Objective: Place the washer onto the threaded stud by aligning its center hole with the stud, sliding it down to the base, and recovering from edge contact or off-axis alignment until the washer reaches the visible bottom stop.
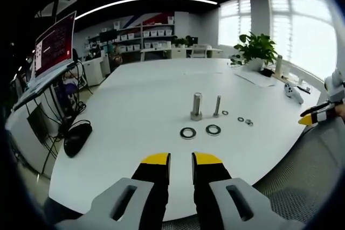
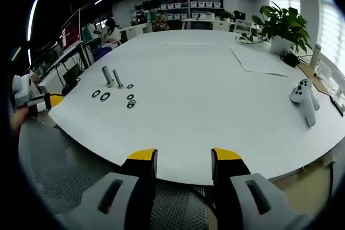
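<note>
Two threaded studs stand upright on the white table [image 1: 140, 106]: a thick one [image 1: 196, 106] [image 2: 107, 76] and a thin one [image 1: 217, 106] [image 2: 117, 78]. Two large washers [image 1: 188, 132] [image 1: 213, 130] lie flat in front of them, and in the right gripper view they show as the large washers [image 2: 104, 96]. Small washers and nuts [image 1: 245, 120] [image 2: 130, 100] lie beside them. My left gripper [image 1: 181, 160] is open over the table's near edge, short of the washers and holding nothing. My right gripper [image 2: 183, 157] is open and holds nothing, well off to the side; in the left gripper view it shows at the right edge as the right gripper [image 1: 315, 117].
A white game controller [image 2: 304, 98] [image 1: 294, 92] and a sheet of paper [image 2: 259, 60] lie on the table. A potted plant [image 1: 257, 52] stands at the far edge. A monitor [image 1: 54, 47] and cables sit left of the table. Mesh chair backs [image 2: 59, 171] are close to the table edge.
</note>
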